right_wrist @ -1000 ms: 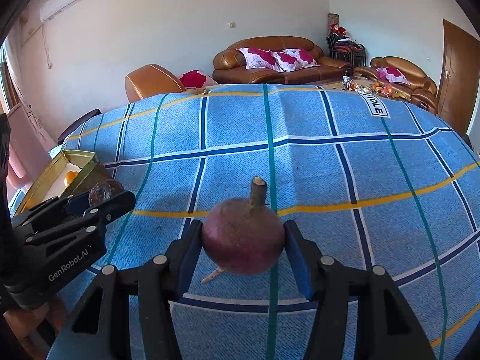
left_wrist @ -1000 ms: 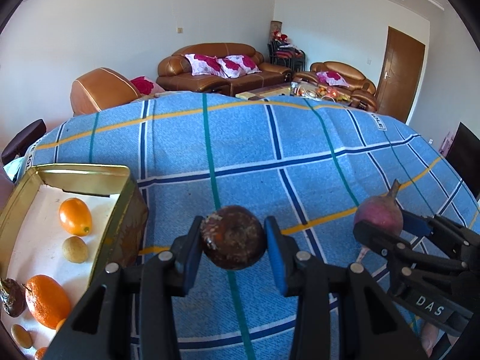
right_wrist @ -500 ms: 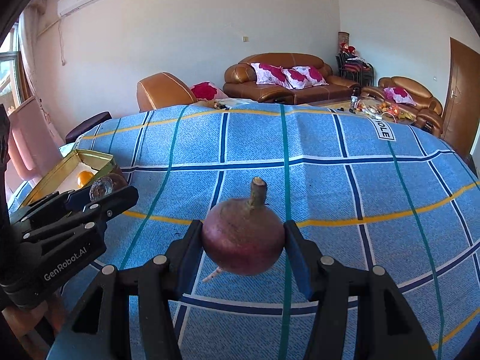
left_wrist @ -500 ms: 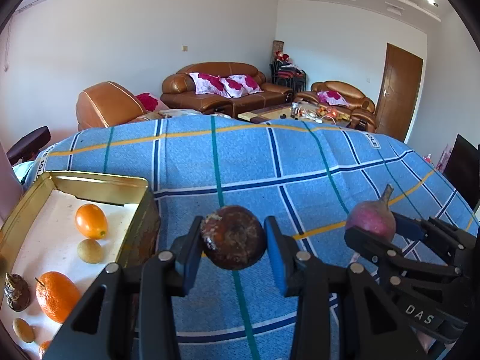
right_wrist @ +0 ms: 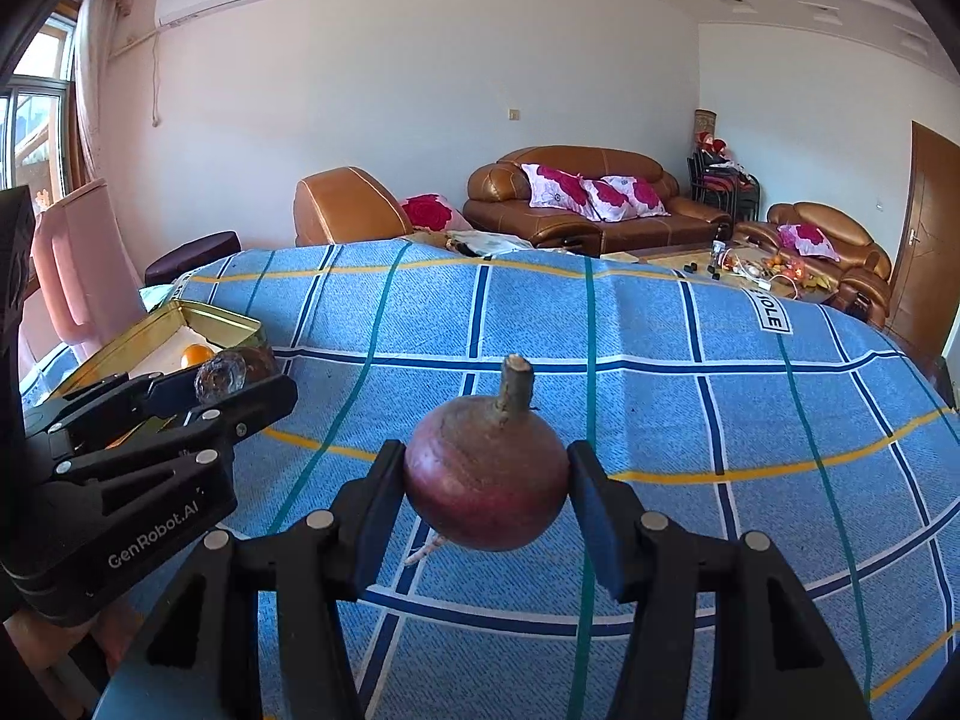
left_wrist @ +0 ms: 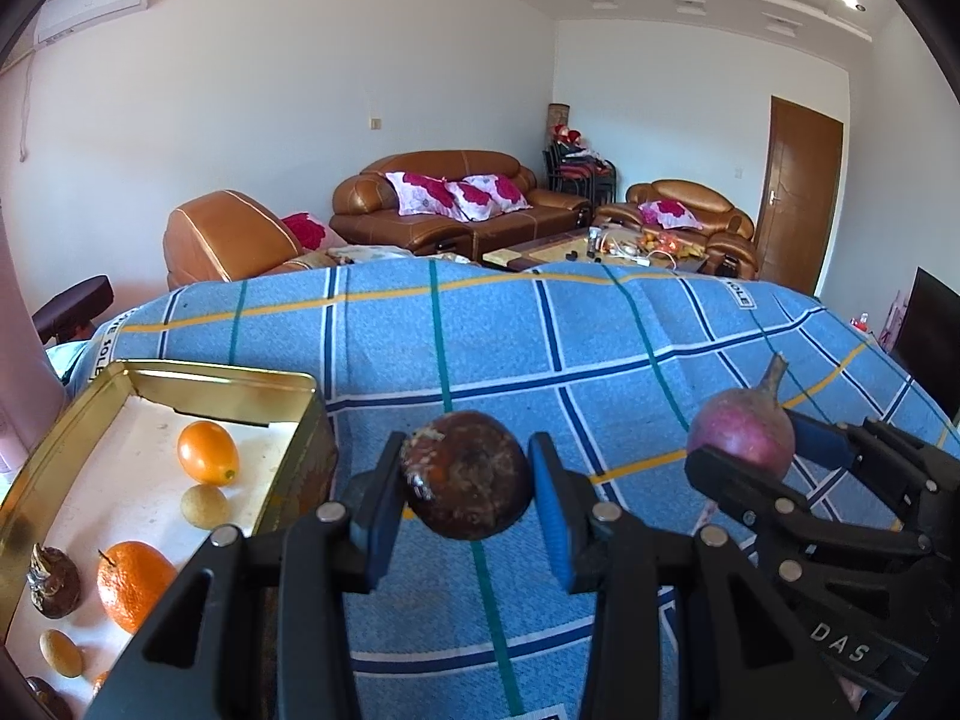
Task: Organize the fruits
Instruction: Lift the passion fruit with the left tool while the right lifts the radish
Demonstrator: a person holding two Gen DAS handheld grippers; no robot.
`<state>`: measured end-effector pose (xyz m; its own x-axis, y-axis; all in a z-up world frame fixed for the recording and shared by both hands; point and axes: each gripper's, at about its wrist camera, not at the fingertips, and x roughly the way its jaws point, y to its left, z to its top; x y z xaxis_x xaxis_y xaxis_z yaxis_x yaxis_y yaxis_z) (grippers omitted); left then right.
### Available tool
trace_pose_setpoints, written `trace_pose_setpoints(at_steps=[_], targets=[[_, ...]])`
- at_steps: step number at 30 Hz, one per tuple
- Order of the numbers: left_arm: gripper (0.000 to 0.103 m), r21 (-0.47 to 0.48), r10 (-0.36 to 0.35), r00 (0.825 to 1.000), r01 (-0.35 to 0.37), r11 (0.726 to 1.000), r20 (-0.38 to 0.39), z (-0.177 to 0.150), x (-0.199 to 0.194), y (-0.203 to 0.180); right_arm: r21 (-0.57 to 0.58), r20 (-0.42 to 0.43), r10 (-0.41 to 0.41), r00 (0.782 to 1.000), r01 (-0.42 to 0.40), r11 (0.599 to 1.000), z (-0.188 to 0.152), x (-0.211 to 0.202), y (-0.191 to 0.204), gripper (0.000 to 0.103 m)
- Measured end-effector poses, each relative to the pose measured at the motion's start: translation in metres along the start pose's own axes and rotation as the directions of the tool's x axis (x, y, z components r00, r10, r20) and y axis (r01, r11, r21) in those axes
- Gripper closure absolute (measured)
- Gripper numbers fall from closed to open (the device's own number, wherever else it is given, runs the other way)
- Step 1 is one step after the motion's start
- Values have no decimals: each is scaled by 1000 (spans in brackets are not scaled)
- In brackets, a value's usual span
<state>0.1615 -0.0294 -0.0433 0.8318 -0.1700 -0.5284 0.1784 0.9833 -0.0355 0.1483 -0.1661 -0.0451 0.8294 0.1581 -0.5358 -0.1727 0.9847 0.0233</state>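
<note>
Gripping one fruit each, both sets of fingers are closed on their loads: the left gripper (left_wrist: 468,495) clamps a dark brown round fruit (left_wrist: 467,483), the right gripper (right_wrist: 486,495) a purple bulb-shaped fruit (right_wrist: 487,474) with its stem up. Both fruits hang clear above the blue checked surface (left_wrist: 540,348), probably in transit to the gold tin (left_wrist: 222,381), which sits just left of the left fingers. Inside it I count two oranges, two small yellowish fruits and one brown fruit; more at the bottom edge are cut off.
</note>
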Motion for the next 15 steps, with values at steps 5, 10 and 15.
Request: trace_pose_setpoints(at_steps=[5,10,15], targets=[[62,-5,5,1000,-4,1000,18,-2,-6,2,-3,29,1,1000,0,1000,-1,-6,-1,47],[62,-3,3,1000,-3,1000,28,-4,-11,2,-26,55,1,999,0,1000,-1,-11,4,47],[62,-8,1,999,0,1000,45,-4,-15,3,-44,83,7,997,-3,999,-3,-17,8,47]])
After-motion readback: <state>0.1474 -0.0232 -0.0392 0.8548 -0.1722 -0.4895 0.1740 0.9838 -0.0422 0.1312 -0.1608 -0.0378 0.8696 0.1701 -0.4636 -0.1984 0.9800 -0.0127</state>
